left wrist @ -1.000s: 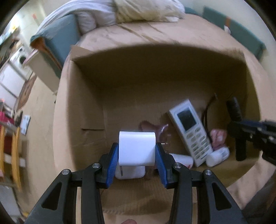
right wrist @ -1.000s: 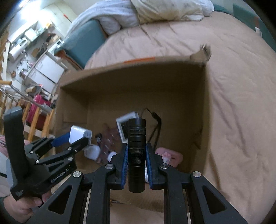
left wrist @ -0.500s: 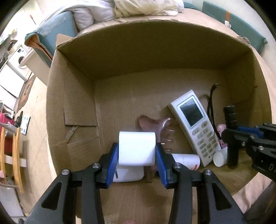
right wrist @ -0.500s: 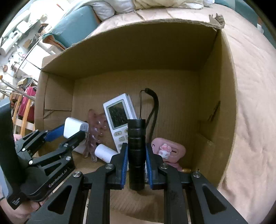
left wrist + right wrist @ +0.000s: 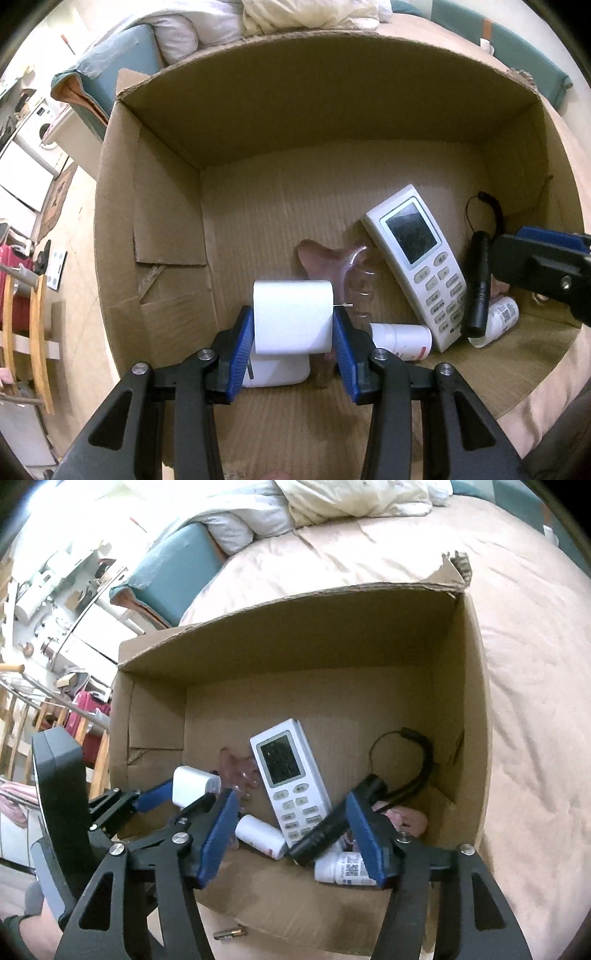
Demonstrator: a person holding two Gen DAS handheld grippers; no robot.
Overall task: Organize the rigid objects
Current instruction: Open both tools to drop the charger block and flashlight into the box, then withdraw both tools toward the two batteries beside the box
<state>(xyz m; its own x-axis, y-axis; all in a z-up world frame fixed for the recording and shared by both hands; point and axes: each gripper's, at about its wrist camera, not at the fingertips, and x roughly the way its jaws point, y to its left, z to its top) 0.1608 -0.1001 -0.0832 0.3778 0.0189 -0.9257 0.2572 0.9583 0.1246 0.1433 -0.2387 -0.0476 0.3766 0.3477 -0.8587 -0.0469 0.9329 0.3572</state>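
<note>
With the right gripper [image 5: 291, 834] spread wide, the black flashlight [image 5: 332, 823] lies loose against the remote [image 5: 291, 782] in the cardboard box [image 5: 332, 635], while the left gripper [image 5: 293, 332] clamps a white charger [image 5: 293, 317] above the floor — dropped carelessly, its prongs might strike the pink comb [image 5: 332, 258].

Rumpled bedding [image 5: 332, 502], washing machine [image 5: 35, 125].
</note>
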